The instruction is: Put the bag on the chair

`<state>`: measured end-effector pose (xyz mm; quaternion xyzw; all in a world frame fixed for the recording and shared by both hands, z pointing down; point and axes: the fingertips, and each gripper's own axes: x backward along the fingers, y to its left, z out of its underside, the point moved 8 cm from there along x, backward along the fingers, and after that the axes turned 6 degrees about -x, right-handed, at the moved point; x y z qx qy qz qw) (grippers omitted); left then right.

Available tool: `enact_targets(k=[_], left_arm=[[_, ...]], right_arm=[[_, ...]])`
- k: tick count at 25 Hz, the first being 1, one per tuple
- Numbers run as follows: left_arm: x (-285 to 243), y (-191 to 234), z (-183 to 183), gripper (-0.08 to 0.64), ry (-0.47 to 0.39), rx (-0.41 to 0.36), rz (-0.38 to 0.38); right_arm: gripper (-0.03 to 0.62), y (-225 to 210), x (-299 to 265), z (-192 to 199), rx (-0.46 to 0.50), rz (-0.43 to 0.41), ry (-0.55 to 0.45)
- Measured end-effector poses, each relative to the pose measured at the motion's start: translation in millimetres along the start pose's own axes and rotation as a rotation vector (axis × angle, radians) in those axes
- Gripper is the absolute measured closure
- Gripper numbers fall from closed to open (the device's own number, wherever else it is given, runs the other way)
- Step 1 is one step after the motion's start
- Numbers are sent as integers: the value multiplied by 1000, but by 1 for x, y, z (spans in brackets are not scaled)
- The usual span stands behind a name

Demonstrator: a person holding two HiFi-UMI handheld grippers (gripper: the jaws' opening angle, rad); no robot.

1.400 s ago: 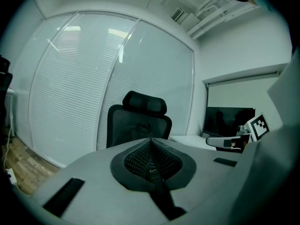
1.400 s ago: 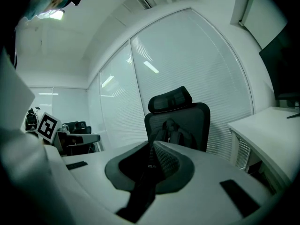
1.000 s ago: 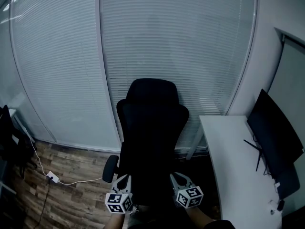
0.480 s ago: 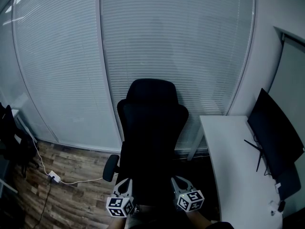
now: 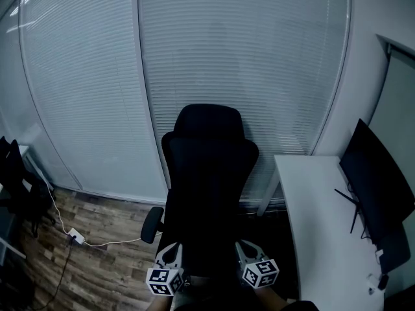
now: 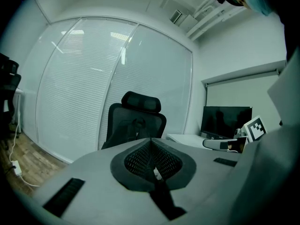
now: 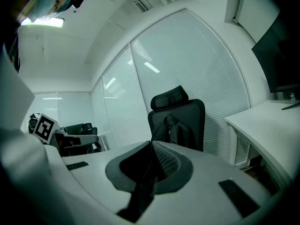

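A black high-backed office chair (image 5: pixel 209 173) stands in front of me against the blinds. A dark bag (image 6: pixel 132 128) with shoulder straps leans upright on its seat against the backrest, and the right gripper view shows the bag (image 7: pixel 178 131) too. In the head view it merges with the black chair. My left gripper (image 5: pixel 171 254) and right gripper (image 5: pixel 246 251) hover side by side just short of the seat's front. The left gripper (image 6: pixel 151 142) is shut on nothing, and so is the right gripper (image 7: pixel 152 146); both are apart from the bag.
A white desk (image 5: pixel 311 219) with a dark monitor (image 5: pixel 379 193) stands close on the right. A power strip with a cable (image 5: pixel 76 237) lies on the wooden floor at left, beside other dark chairs (image 5: pixel 16 186). Glass walls with blinds (image 5: pixel 246 63) close the back.
Both grippers have slid a little toward the bottom edge of the head view, away from the chair. The chair and bag have not moved.
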<state>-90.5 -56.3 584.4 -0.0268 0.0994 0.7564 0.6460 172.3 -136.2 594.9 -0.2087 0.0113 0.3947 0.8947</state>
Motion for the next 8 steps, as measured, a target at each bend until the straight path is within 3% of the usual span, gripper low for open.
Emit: enact_targets(k=[8], left_arm=[[-4,-8,2,541,7,-6,10]], right_arm=[[543,-7,1,-2,4,-2,2]])
